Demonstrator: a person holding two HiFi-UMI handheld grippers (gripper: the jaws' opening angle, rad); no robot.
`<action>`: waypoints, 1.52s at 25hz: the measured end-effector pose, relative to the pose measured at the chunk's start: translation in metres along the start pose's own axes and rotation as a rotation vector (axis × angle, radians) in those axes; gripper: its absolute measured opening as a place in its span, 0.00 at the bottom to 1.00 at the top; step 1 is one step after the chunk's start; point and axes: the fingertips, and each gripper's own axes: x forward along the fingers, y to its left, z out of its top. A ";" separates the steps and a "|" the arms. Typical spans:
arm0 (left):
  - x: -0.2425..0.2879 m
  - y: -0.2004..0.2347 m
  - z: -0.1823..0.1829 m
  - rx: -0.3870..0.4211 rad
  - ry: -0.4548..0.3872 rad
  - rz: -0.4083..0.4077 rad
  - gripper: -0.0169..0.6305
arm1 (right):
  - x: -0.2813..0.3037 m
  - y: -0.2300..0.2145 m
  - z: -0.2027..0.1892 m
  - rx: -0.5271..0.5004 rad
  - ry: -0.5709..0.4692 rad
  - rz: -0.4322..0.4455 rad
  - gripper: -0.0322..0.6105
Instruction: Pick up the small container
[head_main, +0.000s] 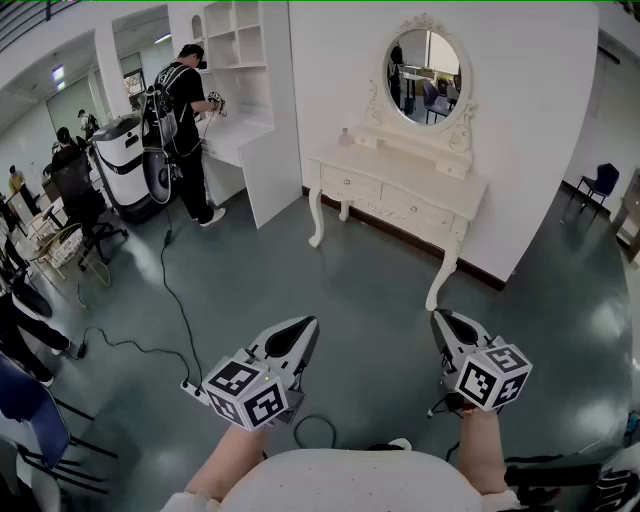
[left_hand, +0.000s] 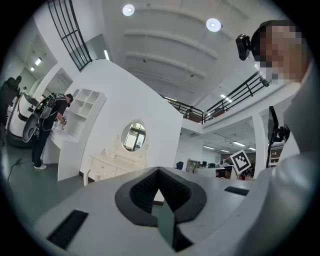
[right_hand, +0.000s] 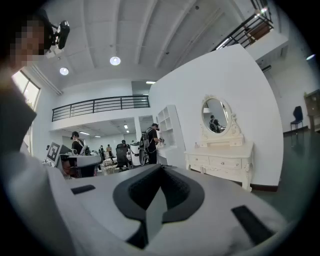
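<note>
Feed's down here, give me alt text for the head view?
The left tongs and right tongs, both shut and empty, are held out over a grey floor toward a white dressing table with an oval mirror, well short of it. A small container stands near the table's left end; a person stands at shelves further left.

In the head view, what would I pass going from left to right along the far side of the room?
white machine → person in black → shelves → dressing table → blue chair
</note>
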 end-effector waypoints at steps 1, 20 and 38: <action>0.000 0.001 0.000 -0.001 -0.002 -0.001 0.03 | 0.002 0.000 -0.001 -0.005 0.002 -0.001 0.05; 0.027 0.053 -0.036 -0.094 0.039 0.085 0.03 | 0.035 -0.063 -0.034 0.074 0.085 -0.168 0.05; 0.164 0.182 0.012 -0.045 -0.101 0.164 0.03 | 0.264 -0.152 0.011 -0.031 0.150 -0.008 0.05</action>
